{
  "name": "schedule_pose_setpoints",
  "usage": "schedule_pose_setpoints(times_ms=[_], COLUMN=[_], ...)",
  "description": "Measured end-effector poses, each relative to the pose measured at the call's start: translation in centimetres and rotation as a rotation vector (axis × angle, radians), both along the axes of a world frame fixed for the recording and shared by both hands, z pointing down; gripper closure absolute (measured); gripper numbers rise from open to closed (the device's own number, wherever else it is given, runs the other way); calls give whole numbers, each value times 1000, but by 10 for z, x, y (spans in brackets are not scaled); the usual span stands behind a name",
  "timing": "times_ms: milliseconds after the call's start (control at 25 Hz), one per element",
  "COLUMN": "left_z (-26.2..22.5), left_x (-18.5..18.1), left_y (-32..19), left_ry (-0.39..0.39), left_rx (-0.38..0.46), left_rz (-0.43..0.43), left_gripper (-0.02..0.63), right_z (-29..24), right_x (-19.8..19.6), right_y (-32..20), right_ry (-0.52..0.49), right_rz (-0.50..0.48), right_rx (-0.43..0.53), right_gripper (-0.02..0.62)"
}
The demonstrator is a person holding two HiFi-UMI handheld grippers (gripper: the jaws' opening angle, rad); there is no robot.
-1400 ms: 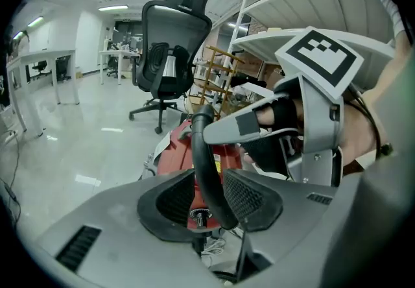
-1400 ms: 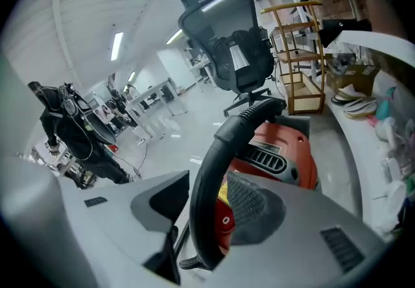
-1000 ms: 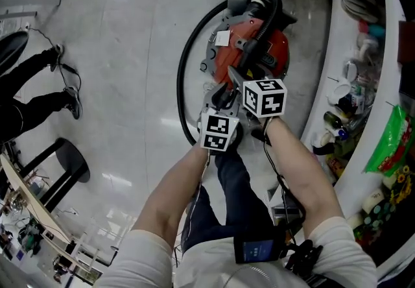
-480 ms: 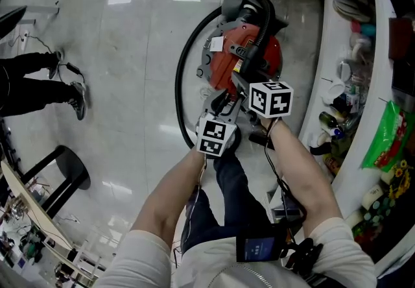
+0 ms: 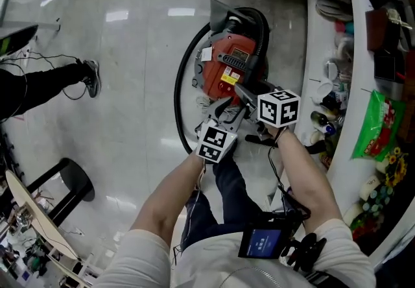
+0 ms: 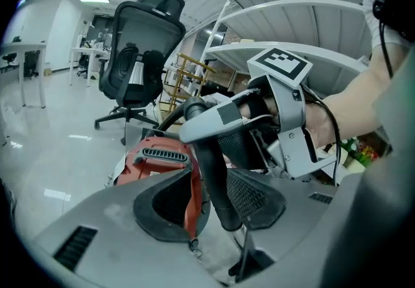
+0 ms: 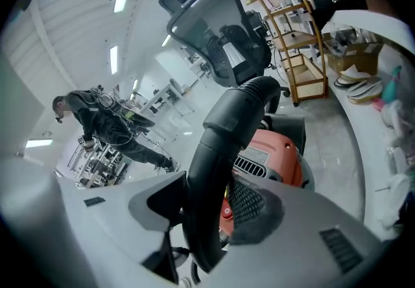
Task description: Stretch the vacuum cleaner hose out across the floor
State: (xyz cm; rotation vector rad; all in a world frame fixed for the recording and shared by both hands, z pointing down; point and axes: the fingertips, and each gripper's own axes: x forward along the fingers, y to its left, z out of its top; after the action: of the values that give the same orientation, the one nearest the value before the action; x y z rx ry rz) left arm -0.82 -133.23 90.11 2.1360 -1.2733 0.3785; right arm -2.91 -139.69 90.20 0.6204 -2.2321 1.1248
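Note:
A red vacuum cleaner (image 5: 228, 67) sits on the floor, and its black hose (image 5: 177, 95) loops round its left side. The hose's thick handle end (image 7: 224, 144) stands between the jaws of my right gripper (image 5: 251, 95), which have just been closing and press on it. My left gripper (image 5: 224, 113) sits close beside, lower on the same black tube (image 6: 217, 180). Its jaws have just been opening. The tube lies between them, with a slit of red showing beside the left pad. The right gripper (image 6: 285, 118) shows just ahead in the left gripper view.
A white counter (image 5: 322, 53) crowded with bottles and packets curves along the right. A person in black (image 5: 39, 82) stands at the left, with a black stool (image 5: 71, 176) below. An office chair (image 6: 139, 47) and a wooden rack (image 7: 298, 27) stand beyond the vacuum.
Both grippers have come up off the vacuum's body with the hose's handle end, a little towards me. The person at the left has shifted their feet.

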Motion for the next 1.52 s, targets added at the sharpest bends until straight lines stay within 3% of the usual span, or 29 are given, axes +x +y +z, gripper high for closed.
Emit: schedule_pose_setpoints(times_ms=[440,1240,1520], left_z=[-64,-133,-168], left_x=[13,12,14], left_y=[19,64,94], left_ry=[-45,-65,-56], left_rx=[41,117,161], left_rz=[106,133,167], left_gripper=[457,445,440], right_z=[-73,-169,-208], right_x=[3,-18,-17], right_y=[27,99,130], right_ry=[-11,-7,6], right_rz=[-84,-277,-275], right_rx=[45,162,204], right_gripper=[408,414,416])
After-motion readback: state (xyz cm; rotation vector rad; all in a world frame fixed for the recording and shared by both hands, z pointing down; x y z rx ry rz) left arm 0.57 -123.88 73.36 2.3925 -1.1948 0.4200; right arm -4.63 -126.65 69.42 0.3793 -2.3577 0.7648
